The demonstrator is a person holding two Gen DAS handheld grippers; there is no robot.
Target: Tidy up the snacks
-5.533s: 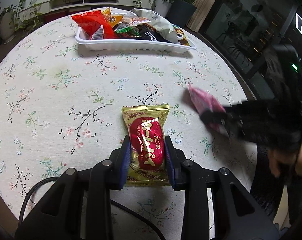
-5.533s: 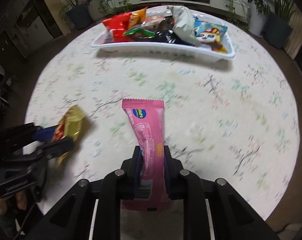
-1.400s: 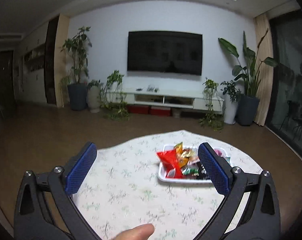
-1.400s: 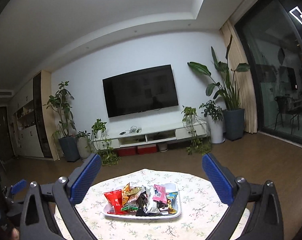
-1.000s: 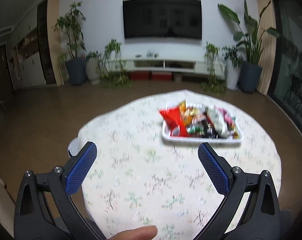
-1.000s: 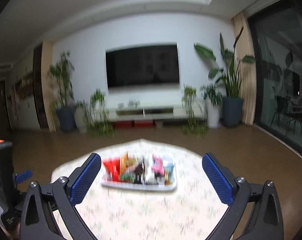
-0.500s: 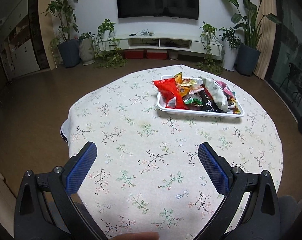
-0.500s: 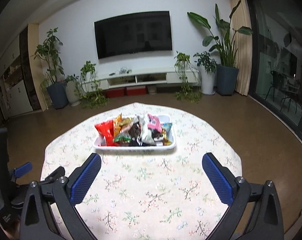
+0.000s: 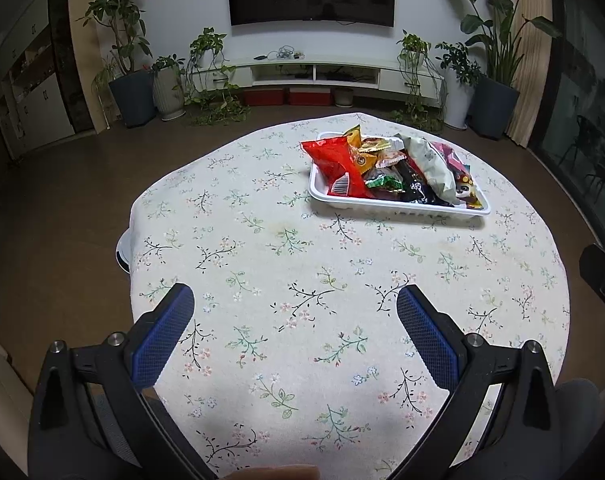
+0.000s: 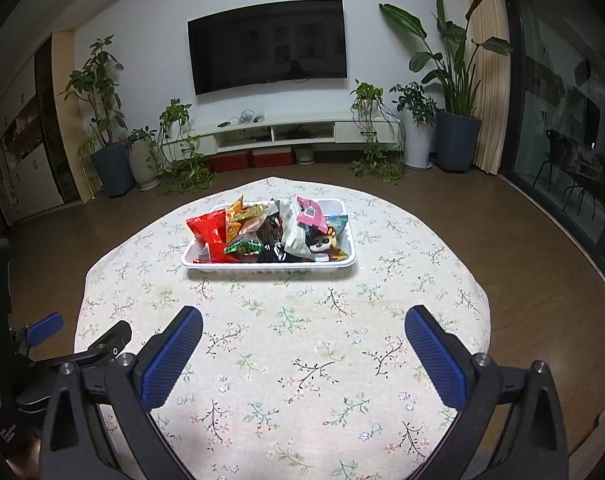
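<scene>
The left gripper (image 9: 294,316) hangs above the near part of the round table (image 9: 262,240), its blue-padded fingers (image 9: 162,336) spread wide with nothing between them. The right gripper (image 10: 302,340) is the same: jaws wide apart and empty, held over the table's near edge.

Only the right wrist view shows the other tool: the left gripper's dark body and one blue pad sit low at the left, beside the table's near-left edge. The left wrist view catches just a dark corner of the right gripper at its right border, and a fingertip (image 9: 274,473) at the bottom edge.

The white tray (image 10: 268,268) rests on the floral tablecloth on the far half of the table, well apart from both grippers. It is heaped with snack packets: a red bag (image 10: 208,234) at the tray's left end, an orange packet (image 10: 235,208) behind it, a pale grey-green bag (image 10: 292,232) near the middle, a pink wrapper (image 10: 311,214) and a panda-print packet (image 10: 328,240) at its right end. Dark and green wrappers lie toward the tray's front.
</scene>
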